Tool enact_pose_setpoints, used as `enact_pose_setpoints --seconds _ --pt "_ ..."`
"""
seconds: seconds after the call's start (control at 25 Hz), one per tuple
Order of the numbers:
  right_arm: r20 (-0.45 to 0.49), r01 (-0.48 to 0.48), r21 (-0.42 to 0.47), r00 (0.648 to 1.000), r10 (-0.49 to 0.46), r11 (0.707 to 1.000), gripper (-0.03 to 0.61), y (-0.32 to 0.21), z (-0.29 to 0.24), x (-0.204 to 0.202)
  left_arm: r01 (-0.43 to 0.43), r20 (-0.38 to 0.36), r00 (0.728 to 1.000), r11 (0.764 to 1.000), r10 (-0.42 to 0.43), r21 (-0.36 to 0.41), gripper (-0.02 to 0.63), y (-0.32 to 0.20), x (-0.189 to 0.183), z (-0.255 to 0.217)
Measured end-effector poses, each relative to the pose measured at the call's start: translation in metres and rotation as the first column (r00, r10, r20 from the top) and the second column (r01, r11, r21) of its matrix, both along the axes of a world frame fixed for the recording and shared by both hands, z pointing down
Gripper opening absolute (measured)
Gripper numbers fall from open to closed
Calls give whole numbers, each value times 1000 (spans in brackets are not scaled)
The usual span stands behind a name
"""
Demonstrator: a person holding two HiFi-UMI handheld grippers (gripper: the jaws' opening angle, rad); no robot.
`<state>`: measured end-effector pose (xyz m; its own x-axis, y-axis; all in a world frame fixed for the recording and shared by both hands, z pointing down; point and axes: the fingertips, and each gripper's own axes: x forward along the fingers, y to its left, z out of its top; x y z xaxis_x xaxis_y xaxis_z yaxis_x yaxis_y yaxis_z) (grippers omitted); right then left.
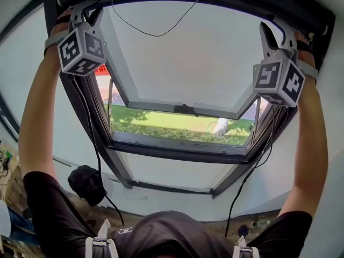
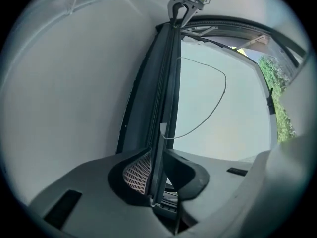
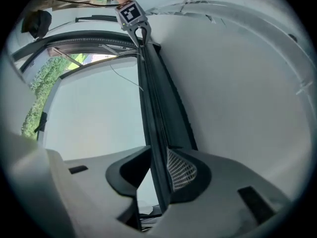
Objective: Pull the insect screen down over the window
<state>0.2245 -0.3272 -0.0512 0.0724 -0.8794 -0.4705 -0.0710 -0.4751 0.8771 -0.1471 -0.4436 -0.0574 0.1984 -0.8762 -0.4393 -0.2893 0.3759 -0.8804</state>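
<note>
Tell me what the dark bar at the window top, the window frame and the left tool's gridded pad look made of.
Dark bar: likely painted or anodised metal, matte; long, straight, sharp ribbed profile.
Window frame: grey, smooth satin coating, metal or plastic; cannot tell.
Pad on the left tool: pale gridded texture, probably rubber.

We're in an attic, sloping white wall beside our left tongs, roof window right of them, lawn outside
</note>
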Motion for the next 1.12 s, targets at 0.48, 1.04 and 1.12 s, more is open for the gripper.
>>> enact_pose_setpoints --seconds 0.48,1.04,1.12 --pt "60 -102 -318 990 127 943 155 -38 5 60 98 136 989 959 -63 -267 78 -48 1 9" --pt "85 -130 -387 981 175 913 124 -54 5 73 118 188 980 945 -61 -306 80 -62 4 16" --pt "68 -146 -400 980 188 905 122 -54 10 73 118 199 979 934 -52 -337 78 -62 4 22"
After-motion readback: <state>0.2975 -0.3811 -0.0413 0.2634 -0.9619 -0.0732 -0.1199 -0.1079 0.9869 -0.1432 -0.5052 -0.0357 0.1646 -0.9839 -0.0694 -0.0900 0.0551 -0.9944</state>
